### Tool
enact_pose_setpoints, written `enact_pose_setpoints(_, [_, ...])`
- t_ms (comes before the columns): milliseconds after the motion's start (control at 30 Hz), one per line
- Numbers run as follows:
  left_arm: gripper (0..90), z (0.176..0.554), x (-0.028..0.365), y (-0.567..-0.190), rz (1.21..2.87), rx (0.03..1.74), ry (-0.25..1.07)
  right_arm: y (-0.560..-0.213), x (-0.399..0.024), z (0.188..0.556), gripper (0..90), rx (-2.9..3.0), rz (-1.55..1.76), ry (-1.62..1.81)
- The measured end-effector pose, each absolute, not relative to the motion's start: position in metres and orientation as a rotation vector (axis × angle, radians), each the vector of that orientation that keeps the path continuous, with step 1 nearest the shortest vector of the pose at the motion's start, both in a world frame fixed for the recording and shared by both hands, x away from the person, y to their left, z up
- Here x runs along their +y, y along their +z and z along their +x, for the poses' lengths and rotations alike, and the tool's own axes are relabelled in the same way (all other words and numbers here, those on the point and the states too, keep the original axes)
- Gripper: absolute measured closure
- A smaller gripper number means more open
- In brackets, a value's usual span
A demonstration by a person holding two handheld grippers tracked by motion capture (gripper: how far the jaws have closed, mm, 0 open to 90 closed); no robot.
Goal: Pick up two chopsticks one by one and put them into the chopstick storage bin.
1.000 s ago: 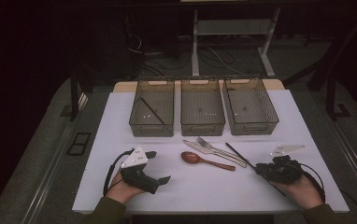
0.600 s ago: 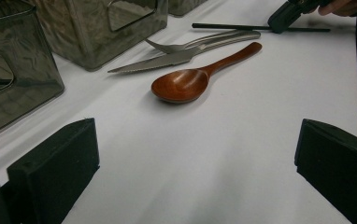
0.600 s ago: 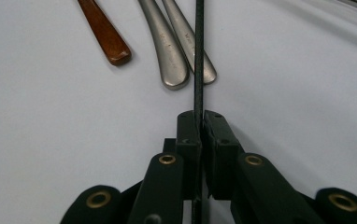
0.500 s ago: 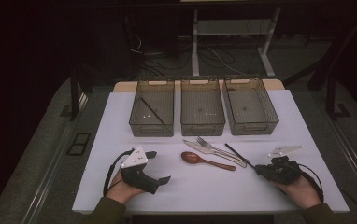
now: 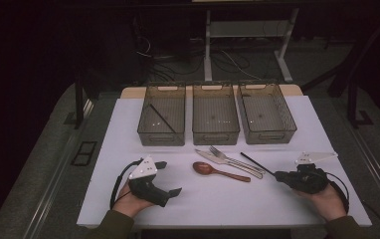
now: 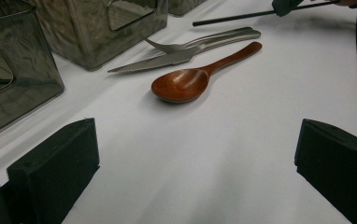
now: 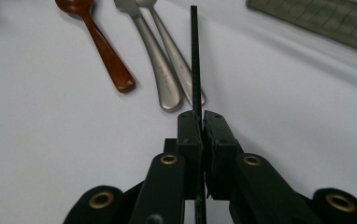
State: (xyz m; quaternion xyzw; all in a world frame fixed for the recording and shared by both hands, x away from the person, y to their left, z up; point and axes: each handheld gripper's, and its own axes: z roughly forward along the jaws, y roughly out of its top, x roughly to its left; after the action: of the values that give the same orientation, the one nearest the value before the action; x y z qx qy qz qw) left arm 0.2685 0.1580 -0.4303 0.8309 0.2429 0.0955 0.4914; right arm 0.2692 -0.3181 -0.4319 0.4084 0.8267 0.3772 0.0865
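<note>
A thin black chopstick (image 5: 255, 163) lies slanted on the white sheet, and my right gripper (image 5: 279, 176) is shut on its near end. In the right gripper view the chopstick (image 7: 195, 60) runs straight out from between the closed pads of my right gripper (image 7: 201, 123). To its left lie a wooden spoon (image 5: 218, 171), a knife (image 5: 224, 162) and a fork (image 5: 235, 160). My left gripper (image 5: 169, 178) rests at the front left, open and holding nothing. In its own view the left gripper (image 6: 195, 163) faces the spoon (image 6: 186, 84).
Three clear bins stand in a row at the back: left bin (image 5: 161, 137), middle bin (image 5: 216, 135), right bin (image 5: 270, 134). A second black chopstick (image 5: 162, 118) lies in the left bin. The white sheet (image 5: 218, 201) ends near my hands at the table's front edge.
My right gripper has edged slightly left at the chopstick's near end. The left gripper and the cutlery have stayed where they were.
</note>
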Motion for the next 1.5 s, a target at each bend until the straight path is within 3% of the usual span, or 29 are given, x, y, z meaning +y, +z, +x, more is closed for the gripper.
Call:
enact_pose_setpoints(733, [0.0, 0.271, 0.159, -0.431, 2.016, 0.602, 0.233, -0.396, -0.313, 0.272, 84.9, 2.407, 1.127, 1.299])
enact_pose_setpoints(1500, [0.0, 0.272, 0.16, -0.432, 2.012, 0.603, 0.237, -0.372, -0.258, 0.313, 84.9, 2.439, 1.046, 1.348])
